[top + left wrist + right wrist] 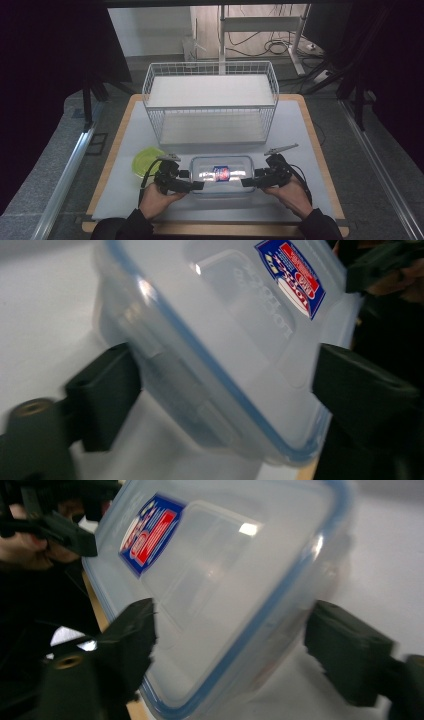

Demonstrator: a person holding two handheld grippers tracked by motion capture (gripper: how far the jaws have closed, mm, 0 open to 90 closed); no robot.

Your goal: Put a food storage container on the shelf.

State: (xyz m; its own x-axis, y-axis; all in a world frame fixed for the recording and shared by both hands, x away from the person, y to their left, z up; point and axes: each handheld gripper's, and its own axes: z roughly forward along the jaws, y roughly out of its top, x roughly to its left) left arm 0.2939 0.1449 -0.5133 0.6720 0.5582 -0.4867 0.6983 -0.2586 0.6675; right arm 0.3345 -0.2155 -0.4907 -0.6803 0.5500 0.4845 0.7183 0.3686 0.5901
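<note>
A clear plastic container (221,175) with a blue-sealed lid and a red-and-blue label is sitting on the counter (295,130) near the front edge, between the person's two hands and in front of a white wire basket (210,100). The left hand-held gripper (197,185) is bracketing one short end and the right hand-held gripper (248,182) the other. In both gripper views the jaws are standing apart with the container's end between them, and the pads are not visibly pressing on the walls. A green lid (145,161) is lying just beside the left hand. The risk, as I judge it, is an uneven squeeze: if one side is gripping before the other, the smooth box could be sliding or twisting, or tilting out of the hold during a lift
</note>
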